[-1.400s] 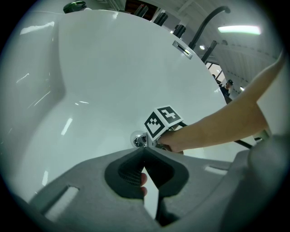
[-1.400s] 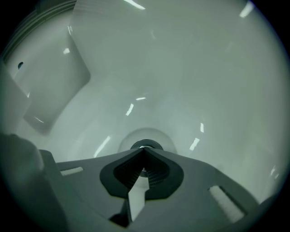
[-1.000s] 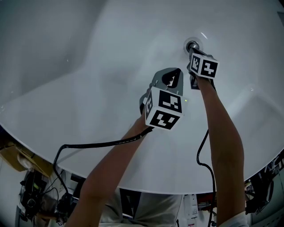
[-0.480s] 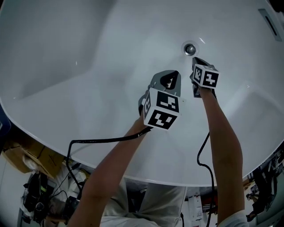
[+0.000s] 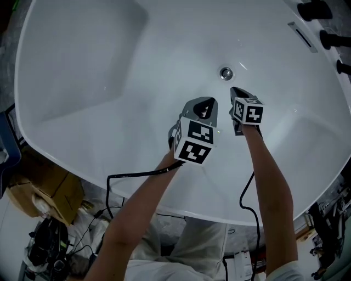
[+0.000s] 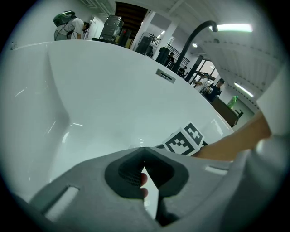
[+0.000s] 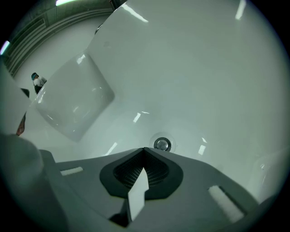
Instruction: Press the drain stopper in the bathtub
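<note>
The round chrome drain stopper (image 5: 226, 73) sits in the floor of the white bathtub (image 5: 109, 66). My right gripper (image 5: 236, 90) is shut and empty, its tips a short way back from the stopper and not touching it. In the right gripper view the stopper (image 7: 162, 144) shows just beyond the closed tips of the right gripper (image 7: 144, 148). My left gripper (image 5: 210, 100) hangs shut and empty over the tub floor, left of the right one. In the left gripper view, past the closed left gripper (image 6: 144, 147), shows the right gripper's marker cube (image 6: 183, 139).
Black tap handles (image 5: 317, 9) and an overflow slot (image 5: 301, 36) line the tub's far right rim. A curved black spout (image 6: 195, 34) rises behind the rim. Cardboard boxes (image 5: 52, 189) and cables lie on the floor outside the near rim. People stand far off.
The right gripper has drawn back from the drain stopper, which it covered a second ago. The head view has pulled away, so more of the tub shows.
</note>
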### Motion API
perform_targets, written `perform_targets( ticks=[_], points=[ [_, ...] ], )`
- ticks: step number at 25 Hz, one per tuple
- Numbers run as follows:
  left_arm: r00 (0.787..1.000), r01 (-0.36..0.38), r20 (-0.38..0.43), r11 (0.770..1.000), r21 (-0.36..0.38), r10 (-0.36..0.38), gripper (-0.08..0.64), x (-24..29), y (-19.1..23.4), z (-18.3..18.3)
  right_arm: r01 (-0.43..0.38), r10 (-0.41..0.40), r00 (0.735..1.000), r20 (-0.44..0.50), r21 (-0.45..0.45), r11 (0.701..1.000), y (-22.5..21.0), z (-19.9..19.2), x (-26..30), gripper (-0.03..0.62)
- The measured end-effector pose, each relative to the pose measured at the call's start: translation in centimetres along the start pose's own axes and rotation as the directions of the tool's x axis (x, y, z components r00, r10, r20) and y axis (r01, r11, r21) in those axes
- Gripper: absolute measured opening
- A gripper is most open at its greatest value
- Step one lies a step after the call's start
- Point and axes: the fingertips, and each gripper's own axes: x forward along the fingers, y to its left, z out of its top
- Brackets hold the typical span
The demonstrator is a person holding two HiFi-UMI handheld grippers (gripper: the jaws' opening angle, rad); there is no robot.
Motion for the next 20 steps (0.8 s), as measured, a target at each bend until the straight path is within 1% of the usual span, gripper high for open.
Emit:
perform_targets(
  ticks=[4, 9, 13, 17, 20],
  points=[
    [1.000, -0.007, -0.007, 1.000, 0.010, 0.007, 0.000, -2.1, -0.5, 0.9, -0.019, 0.019, 1.000, 0.025, 0.008, 1.000, 1.7, 0.2, -3.1, 0.003],
    [1.000, -0.011, -0.007, 0.999, 0.044, 0.012, 0.000, -4.3, -1.5, 2.1, -0.046, 0.046, 0.994, 0.097, -0.005, 0.999, 3.7, 1.4, -7.2, 0.003],
    [1.000, -0.013, 0.000, 0.998, 0.055, 0.013, 0.000, -6.7, -2.6, 2.9, -0.065, 0.062, 0.988, 0.142, 0.015, 0.998, 5.0, 1.6, -10.6, 0.003],
    [1.000, -0.017, 0.009, 0.998, 0.066, 0.016, 0.000, -9.4, -3.9, 4.0, -0.081, 0.082, 0.985, 0.151, -0.018, 0.997, 6.1, 1.9, -13.9, 0.003],
    [1.000, -0.024, 0.022, 0.997, 0.073, 0.022, 0.000, -11.9, -5.0, 4.8, -0.085, 0.088, 0.979, 0.184, -0.022, 0.996, 7.1, 2.8, -17.1, 0.003]
  ],
)
